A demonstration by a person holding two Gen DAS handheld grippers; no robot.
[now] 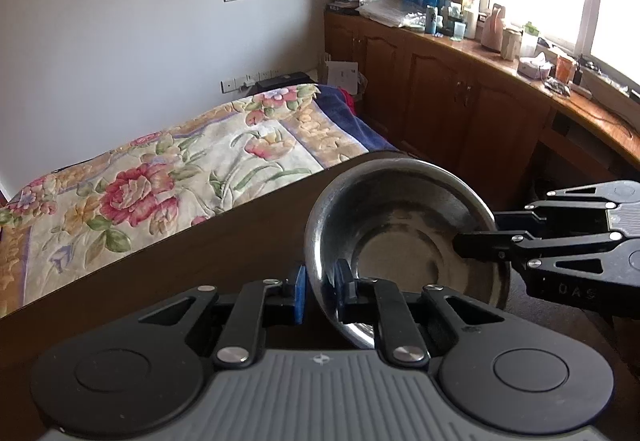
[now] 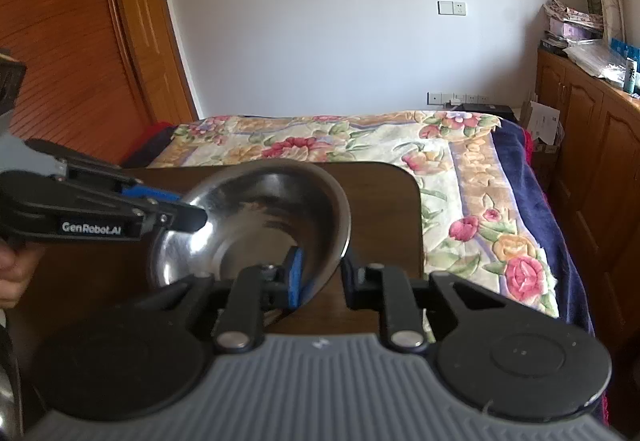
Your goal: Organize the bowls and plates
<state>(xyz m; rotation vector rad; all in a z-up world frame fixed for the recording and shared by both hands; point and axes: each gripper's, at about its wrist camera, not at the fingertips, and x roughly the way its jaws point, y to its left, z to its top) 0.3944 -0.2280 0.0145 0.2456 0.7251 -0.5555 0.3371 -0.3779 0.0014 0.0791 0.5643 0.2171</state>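
A stainless-steel bowl hangs tilted above a dark wooden counter, pinched at opposite sides of its rim by two hand-held tools. In the left wrist view, the left tool is clamped on the near-left part of the rim: one blue-padded finger presses the outer wall while the other sits inside the bowl, the jaws nearly closed with only the thin metal wall between them. From the right edge of that view the right tool reaches in and bites the far-right rim, one finger inside, one outside.

The right wrist view shows the same grip from the other side: the right tool is closed down on the bowl's near rim, a blue pad against the inner wall, and the left tool, marked "GenRobot.AI", holds the rim at the left. Part of a hand shows at the left edge behind it.

The bowl's mouth tips toward the cameras, its base lifted off the counter. Beyond the counter lies a bed under a floral blanket; wooden cabinets line the window wall.
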